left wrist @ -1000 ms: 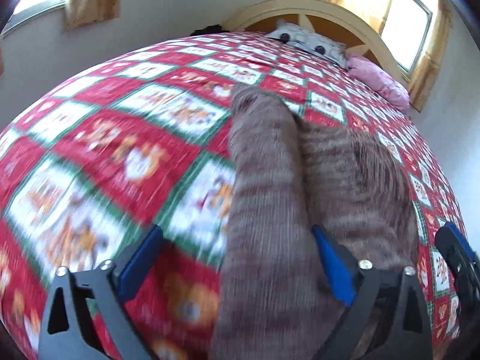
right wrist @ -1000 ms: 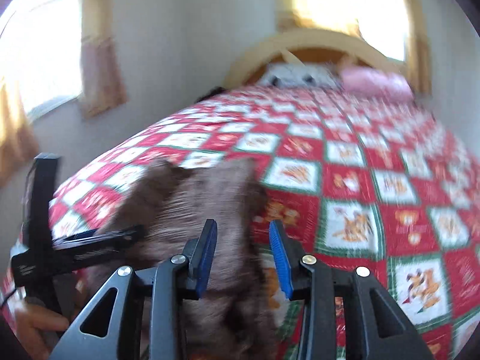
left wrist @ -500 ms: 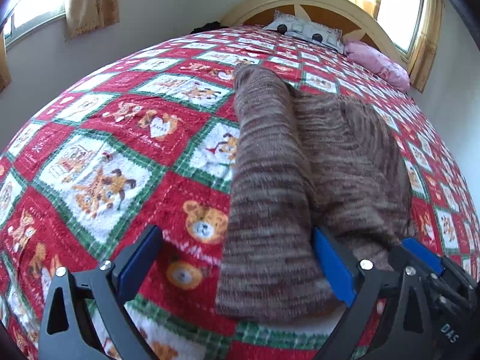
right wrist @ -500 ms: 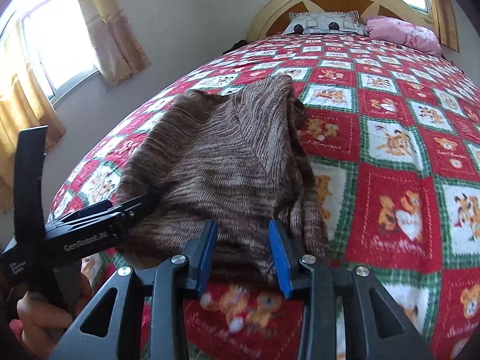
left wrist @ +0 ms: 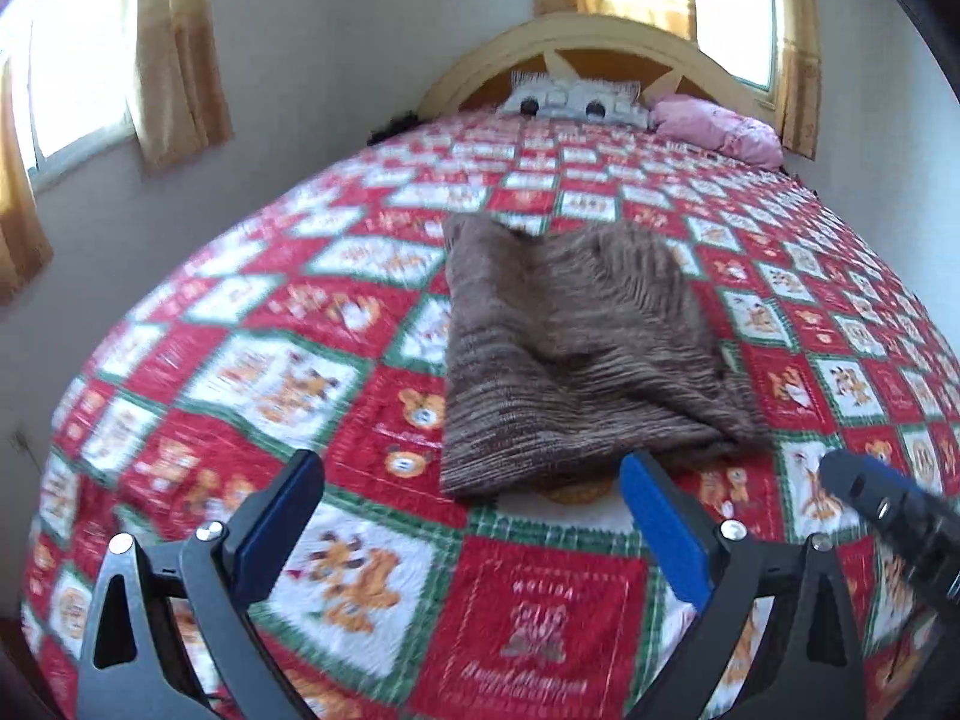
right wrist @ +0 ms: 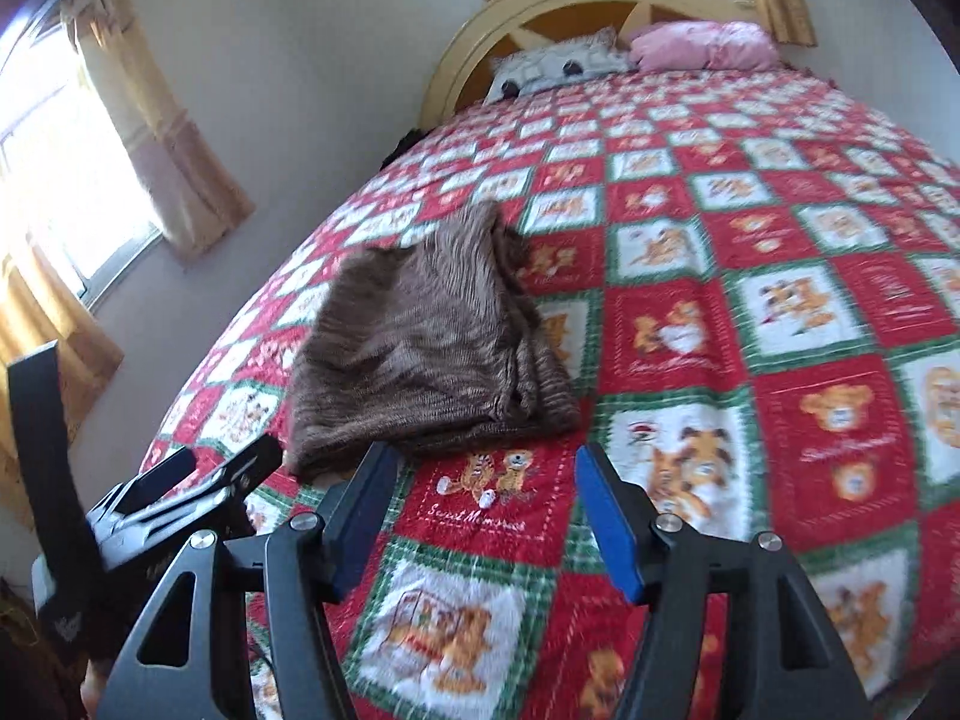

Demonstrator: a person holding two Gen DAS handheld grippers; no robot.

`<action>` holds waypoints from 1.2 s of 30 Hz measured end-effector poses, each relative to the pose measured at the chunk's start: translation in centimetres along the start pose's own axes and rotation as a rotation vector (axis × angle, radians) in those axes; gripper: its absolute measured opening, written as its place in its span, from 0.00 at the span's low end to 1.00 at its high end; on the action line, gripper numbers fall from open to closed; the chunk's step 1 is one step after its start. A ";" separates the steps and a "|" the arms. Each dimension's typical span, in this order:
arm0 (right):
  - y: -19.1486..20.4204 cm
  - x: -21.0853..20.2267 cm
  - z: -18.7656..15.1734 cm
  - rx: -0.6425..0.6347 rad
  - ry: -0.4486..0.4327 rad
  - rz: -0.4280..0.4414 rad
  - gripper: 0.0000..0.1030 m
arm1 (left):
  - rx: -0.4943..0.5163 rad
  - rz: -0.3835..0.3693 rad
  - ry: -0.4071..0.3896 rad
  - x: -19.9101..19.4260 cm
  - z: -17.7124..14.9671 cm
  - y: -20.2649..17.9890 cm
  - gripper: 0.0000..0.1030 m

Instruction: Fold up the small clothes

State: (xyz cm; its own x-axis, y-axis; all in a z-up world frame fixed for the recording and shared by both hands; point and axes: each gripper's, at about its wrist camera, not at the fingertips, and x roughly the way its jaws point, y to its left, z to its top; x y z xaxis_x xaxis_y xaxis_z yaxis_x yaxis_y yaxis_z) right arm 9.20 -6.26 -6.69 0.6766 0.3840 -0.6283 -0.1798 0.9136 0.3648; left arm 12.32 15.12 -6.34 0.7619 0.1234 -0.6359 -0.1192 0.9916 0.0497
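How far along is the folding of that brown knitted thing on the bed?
Done: the brown knit garment lies folded in a compact bundle on the quilt. In hand: nothing; the left hand-held gripper and right hand-held gripper are both open, clear of it. Left: perhaps tidying its edges.

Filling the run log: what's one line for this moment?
sweater: folded on bed | left gripper: open | right gripper: open
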 end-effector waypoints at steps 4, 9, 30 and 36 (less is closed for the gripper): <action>1.3 -3.4 -0.2 -0.032 -0.052 -0.013 0.70 | 0.038 0.058 -0.109 -3.6 -0.3 0.0 1.00; 2.8 -8.2 0.0 -0.059 -0.141 -0.020 0.70 | 0.015 0.045 -0.166 -6.9 0.3 0.3 1.00; 5.6 -16.8 -0.5 -0.097 -0.422 -0.089 0.82 | -0.026 0.035 -0.304 -13.9 1.2 0.3 1.00; 5.9 -16.5 -0.8 -0.112 -0.403 -0.087 0.82 | -0.021 0.021 -0.303 -14.1 1.2 0.3 1.00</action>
State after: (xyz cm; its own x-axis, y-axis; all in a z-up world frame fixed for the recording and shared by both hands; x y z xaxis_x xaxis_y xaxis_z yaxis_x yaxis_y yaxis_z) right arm -3.60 -7.10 5.24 0.9138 0.2420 -0.3263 -0.1711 0.9577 0.2312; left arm 2.30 13.69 3.59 0.9139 0.1528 -0.3762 -0.1478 0.9881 0.0424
